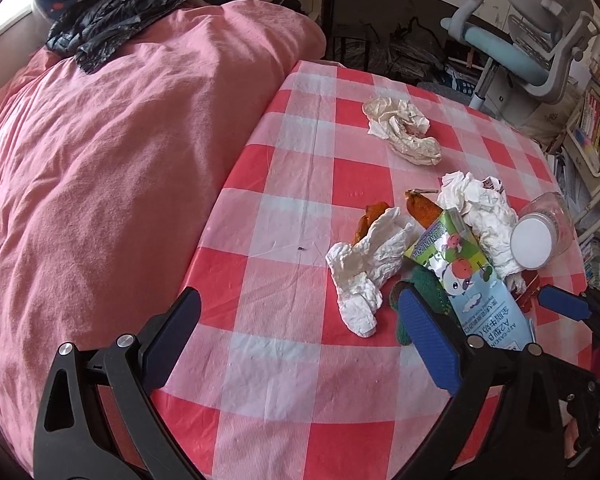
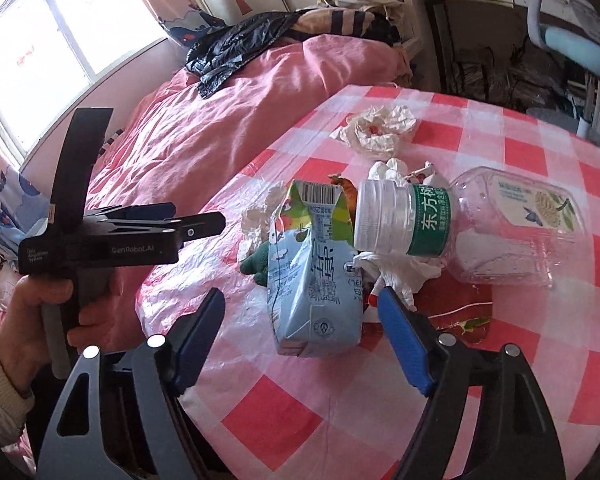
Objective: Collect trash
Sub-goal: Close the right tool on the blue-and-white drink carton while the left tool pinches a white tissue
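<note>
left hand-held gripper (image 1: 300,336): "GenRobot.AI", open | right hand-held gripper (image 2: 302,312): open around milk carton (image 2: 314,280)

both claws are black skeletal frames with cut-out arms, silver rivets and ribbed blue finger pads. the left claw (image 2: 198,220) carries white "genrobot.ai" lettering on its body above a grey handle; the hand (image 2: 56,304) wears a cream knitted cuff (image 2: 0,376).
</note>
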A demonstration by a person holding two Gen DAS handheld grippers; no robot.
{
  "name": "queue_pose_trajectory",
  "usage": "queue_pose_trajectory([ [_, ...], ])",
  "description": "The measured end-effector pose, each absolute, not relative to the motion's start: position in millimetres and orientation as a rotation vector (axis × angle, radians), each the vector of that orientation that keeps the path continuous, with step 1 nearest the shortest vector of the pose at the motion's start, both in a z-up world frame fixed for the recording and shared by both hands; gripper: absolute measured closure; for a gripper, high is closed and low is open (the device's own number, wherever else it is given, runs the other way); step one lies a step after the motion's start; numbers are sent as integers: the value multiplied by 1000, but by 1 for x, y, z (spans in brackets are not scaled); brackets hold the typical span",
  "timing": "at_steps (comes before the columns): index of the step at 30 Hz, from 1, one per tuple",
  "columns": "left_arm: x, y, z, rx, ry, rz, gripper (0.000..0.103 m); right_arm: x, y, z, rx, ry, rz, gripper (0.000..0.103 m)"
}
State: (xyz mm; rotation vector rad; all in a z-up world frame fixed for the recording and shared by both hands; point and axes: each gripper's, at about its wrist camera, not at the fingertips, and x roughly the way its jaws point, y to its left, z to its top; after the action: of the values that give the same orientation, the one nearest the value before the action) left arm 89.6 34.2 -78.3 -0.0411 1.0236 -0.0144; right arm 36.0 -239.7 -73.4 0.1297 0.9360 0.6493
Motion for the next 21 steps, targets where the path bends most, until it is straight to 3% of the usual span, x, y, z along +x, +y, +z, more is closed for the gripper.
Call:
queue_pose_trajectory([
  [6, 126, 29, -100, -5, 1073, -31, 8, 55, -227, -91, 135, 1036, 642, 30],
  [8, 134, 20, -110, 43, 1090, -54, 12, 55, -225, -92, 117, 1050, 649, 47],
  [9, 138, 15, -115, 67, 1098, -67, 24, 54, -225, -93, 126, 1055, 661, 48],
  [10, 140, 12, -116, 77, 1093, -82, 28, 52, -226, -92, 131, 1051, 663, 52],
  [12, 140, 8, -112, 64, 1085, -126, 68, 50, -230, -87, 131, 1038, 668, 53],
  [14, 138, 10, -108, 12, 1107, -175, 84, 45, -232, -81, 131, 1016, 676, 53],
  [17, 131, 17, -99, -5, 1098, -162, 94, 39, -238, -71, 144, 979, 710, 53],
  [21, 111, 42, -70, -104, 1019, -129, 96, 29, -239, -55, 134, 920, 749, 53],
])
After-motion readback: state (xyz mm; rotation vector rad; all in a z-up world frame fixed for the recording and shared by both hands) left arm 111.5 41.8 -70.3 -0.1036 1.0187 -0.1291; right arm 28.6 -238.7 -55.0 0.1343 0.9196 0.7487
